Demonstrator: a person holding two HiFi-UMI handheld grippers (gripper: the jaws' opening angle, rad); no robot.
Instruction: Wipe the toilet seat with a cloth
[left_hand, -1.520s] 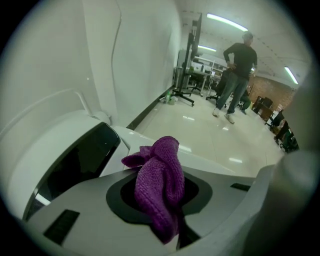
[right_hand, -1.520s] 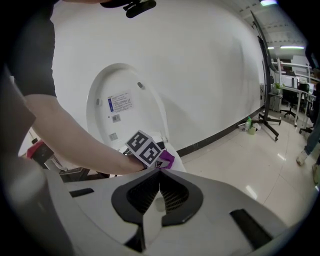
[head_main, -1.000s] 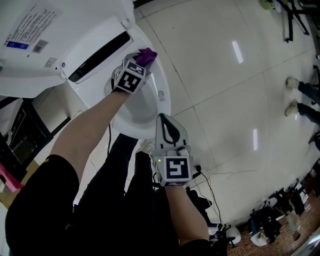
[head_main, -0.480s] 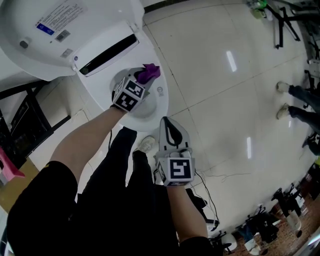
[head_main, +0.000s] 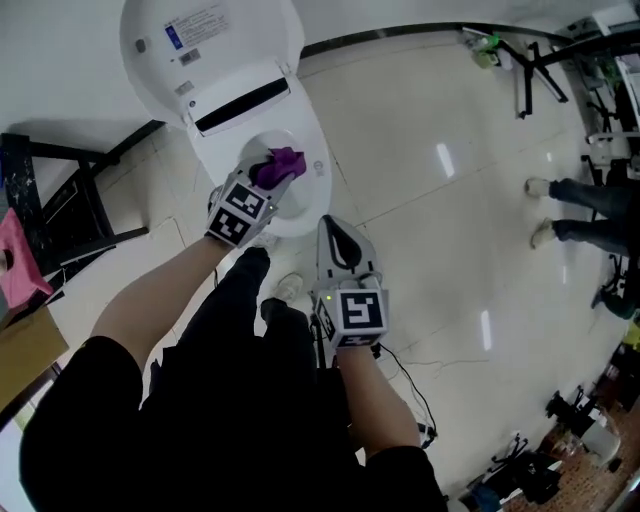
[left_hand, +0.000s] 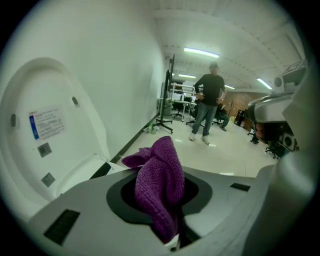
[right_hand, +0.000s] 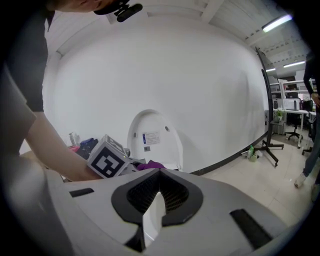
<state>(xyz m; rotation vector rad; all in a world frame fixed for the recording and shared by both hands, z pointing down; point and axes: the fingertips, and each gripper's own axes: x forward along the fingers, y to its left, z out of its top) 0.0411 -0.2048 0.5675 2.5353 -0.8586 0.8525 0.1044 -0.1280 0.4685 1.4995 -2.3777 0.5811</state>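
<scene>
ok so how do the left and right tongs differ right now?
Grip: the left tongs are shut on the purple cloth; the right tongs are shut with nothing between them.
Place: the left tongs reach over the toilet seat; the right tongs hang short of it, above the floor tiles.
Shared: both point roughly toward the toilet.

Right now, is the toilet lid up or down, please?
Up. The lid stands raised behind the bowl, with its labelled underside facing the room.
</scene>
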